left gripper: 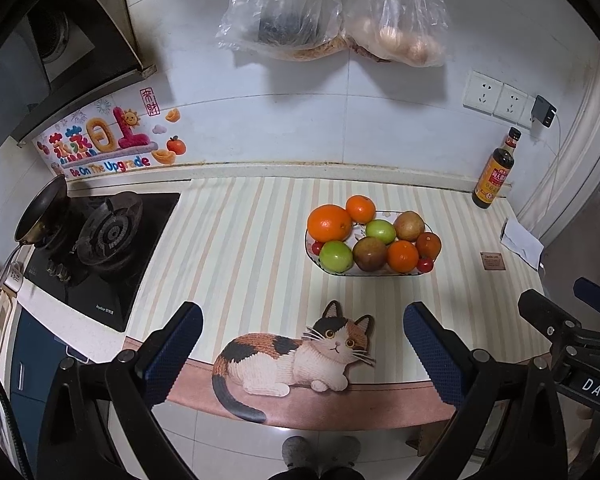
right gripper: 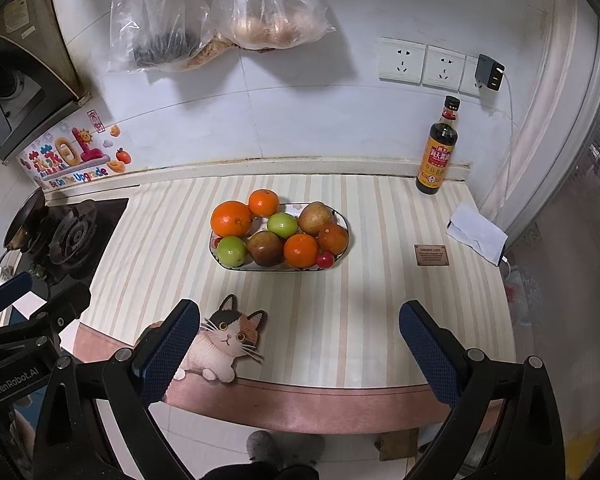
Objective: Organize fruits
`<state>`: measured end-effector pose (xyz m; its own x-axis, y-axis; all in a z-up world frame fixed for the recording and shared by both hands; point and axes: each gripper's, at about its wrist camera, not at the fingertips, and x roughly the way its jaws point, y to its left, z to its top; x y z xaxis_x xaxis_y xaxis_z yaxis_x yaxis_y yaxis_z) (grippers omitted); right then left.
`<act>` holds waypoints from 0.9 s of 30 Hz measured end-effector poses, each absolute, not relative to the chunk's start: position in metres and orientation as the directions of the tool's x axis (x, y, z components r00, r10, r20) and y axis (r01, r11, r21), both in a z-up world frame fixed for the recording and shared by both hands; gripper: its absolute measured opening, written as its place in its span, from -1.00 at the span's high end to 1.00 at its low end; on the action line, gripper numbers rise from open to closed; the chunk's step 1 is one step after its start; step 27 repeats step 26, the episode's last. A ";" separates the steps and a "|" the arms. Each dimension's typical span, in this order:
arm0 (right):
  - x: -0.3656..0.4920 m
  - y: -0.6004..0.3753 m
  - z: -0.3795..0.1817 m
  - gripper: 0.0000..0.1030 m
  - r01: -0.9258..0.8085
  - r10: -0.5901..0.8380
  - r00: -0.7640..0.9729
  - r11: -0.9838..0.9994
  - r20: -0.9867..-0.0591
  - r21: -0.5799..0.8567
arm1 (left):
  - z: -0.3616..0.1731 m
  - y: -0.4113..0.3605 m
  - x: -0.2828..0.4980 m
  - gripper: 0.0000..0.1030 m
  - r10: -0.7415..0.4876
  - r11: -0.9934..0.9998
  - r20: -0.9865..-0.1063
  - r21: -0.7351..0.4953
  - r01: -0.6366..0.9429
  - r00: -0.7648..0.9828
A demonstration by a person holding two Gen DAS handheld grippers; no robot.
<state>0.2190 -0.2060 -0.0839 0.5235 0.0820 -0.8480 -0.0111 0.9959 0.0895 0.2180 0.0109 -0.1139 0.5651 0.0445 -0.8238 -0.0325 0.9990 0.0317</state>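
An oval plate [left gripper: 396,274] [right gripper: 342,216] sits mid-counter, piled with fruit: a big orange [left gripper: 329,223] [right gripper: 231,219], smaller oranges [left gripper: 402,256] [right gripper: 301,250], green apples [left gripper: 336,256] [right gripper: 231,251], brownish fruits [left gripper: 369,253] [right gripper: 265,247] and small red ones [left gripper: 425,265] [right gripper: 325,259]. My left gripper [left gripper: 303,340] hovers open over the counter's front edge, well short of the plate, nothing between its fingers. My right gripper [right gripper: 299,338] is likewise open and empty, a bit to the right; its body shows at the left wrist view's right edge [left gripper: 556,320].
The striped mat [left gripper: 240,248] has a cat picture [left gripper: 300,356] at its front edge. A gas hob [left gripper: 100,248] with a pan [left gripper: 40,212] lies left. A sauce bottle [right gripper: 438,148], folded paper [right gripper: 476,234] and wall sockets [right gripper: 424,64] stand right. Plastic bags [right gripper: 220,16] hang above.
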 end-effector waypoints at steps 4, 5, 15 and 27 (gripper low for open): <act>0.219 -0.207 -0.084 -0.98 -0.011 0.083 0.525 0.996 -0.847 0.091 | -0.113 0.012 0.217 -1.00 0.045 0.999 -0.823 0.032 -0.034 0.567; 0.219 -0.207 -0.083 -0.98 -0.010 0.082 0.525 0.996 -0.847 0.091 | -0.113 0.012 0.217 -1.00 0.046 0.999 -0.822 0.033 -0.034 0.567; 0.218 -0.208 -0.081 -0.98 -0.009 0.081 0.528 0.996 -0.846 0.090 | -0.112 0.011 0.216 -1.00 0.046 0.999 -0.822 0.032 -0.034 0.568; 0.217 -0.208 -0.081 -0.98 -0.010 0.083 0.528 0.996 -0.845 0.092 | -0.112 0.011 0.215 -1.00 0.048 0.999 -0.819 0.035 -0.034 0.571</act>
